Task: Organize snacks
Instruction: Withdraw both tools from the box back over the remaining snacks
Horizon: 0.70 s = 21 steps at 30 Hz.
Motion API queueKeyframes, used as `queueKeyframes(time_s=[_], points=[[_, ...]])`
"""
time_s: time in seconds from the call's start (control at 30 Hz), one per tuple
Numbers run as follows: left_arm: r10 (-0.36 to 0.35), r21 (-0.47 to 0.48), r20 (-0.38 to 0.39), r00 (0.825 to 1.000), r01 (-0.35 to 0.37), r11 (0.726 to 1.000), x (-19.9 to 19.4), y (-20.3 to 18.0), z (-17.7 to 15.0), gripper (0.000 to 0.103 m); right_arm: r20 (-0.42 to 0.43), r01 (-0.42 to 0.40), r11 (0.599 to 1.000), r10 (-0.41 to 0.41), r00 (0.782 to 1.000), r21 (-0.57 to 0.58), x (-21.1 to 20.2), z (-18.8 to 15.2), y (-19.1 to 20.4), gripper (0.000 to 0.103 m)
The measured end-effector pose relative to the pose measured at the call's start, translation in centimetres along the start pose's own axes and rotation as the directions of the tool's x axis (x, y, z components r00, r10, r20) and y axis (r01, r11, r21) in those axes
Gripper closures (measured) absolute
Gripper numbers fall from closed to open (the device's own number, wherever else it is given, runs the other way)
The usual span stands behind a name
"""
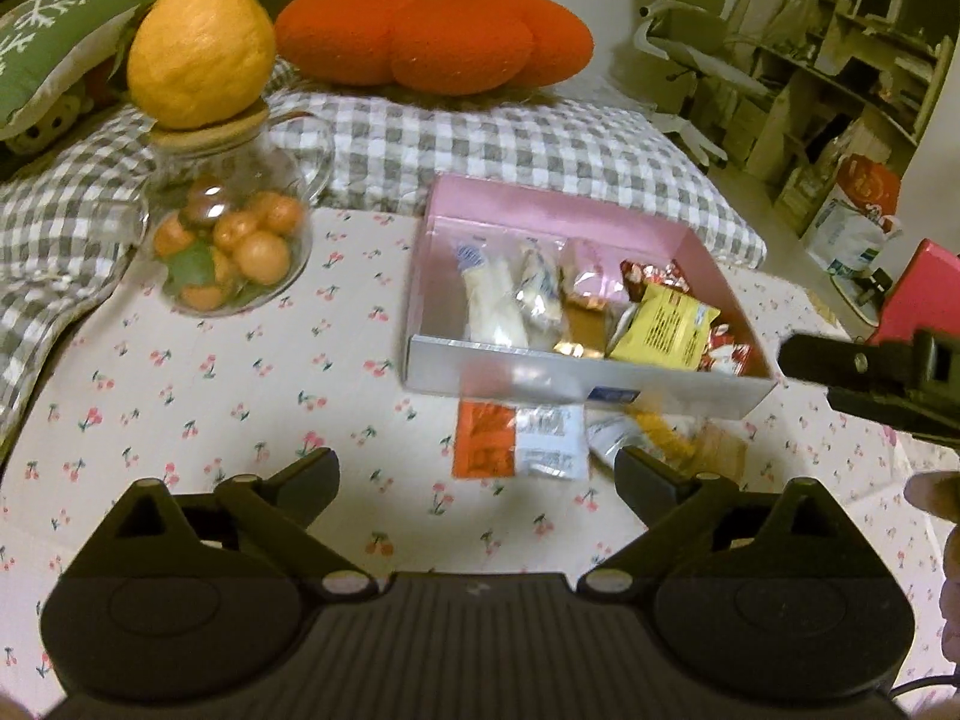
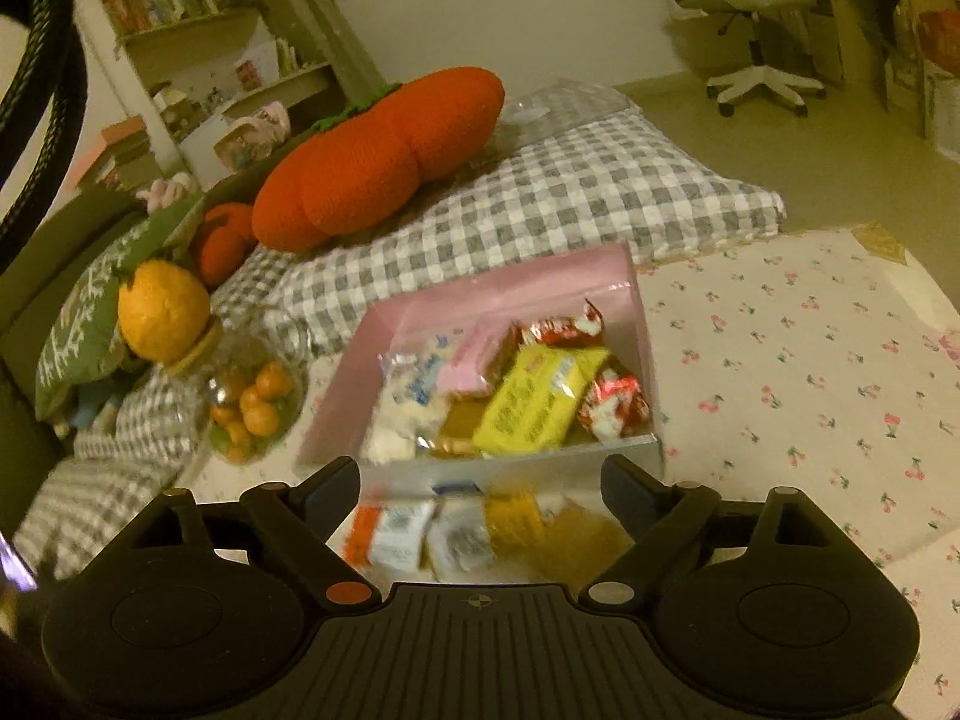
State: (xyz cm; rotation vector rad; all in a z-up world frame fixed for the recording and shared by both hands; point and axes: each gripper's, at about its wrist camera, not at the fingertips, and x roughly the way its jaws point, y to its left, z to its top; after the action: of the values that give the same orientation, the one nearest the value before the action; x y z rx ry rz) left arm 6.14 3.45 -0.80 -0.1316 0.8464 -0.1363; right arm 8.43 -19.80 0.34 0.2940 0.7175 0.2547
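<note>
My left gripper [image 1: 477, 468] stood spread wide with nothing between its fingers, and my right gripper [image 2: 480, 480] likewise. Just ahead of both lay loose snack packets [image 1: 519, 441] on the cherry-print cloth [image 1: 210, 372], beyond them the pink box [image 1: 540, 198] of snacks. I could read no writing; blurred.

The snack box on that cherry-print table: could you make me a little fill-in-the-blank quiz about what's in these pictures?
1. The inside walls of the snack box are coloured ____.
2. The large yellow fruit sits on top of the lid of the glass ____.
3. A few loose snack packets lie on the table, outside the box on the side nearer the ____.
4. Both the left gripper and the right gripper have their jaws ____ with nothing held.

Missing words: pink; jar; grippers; open
</note>
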Motion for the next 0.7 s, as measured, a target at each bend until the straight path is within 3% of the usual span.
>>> queueKeyframes(time_s=[0.13,0.4,0.7], points=[[0.012,0.015,0.002,1.000,-0.012,1.000,-0.1,0.3,-1.1,0.005,-0.027,0.039,0.996,-0.042,0.999,-0.078,-0.1,-1.1,-0.3,0.013],[-0.003,0.068,-0.055,0.999,0.007,0.998,0.8,0.4,-3.4,0.003,-0.067,0.069,0.994,-0.075,0.995,-0.083,0.3,-2.4,-1.7,0.010],[-0.093,0.165,-0.074,0.993,0.105,0.981,1.0,-0.8,-5.8,0.003,-0.146,0.130,0.975,-0.158,0.977,-0.182,1.5,-4.6,-3.1,0.010]])
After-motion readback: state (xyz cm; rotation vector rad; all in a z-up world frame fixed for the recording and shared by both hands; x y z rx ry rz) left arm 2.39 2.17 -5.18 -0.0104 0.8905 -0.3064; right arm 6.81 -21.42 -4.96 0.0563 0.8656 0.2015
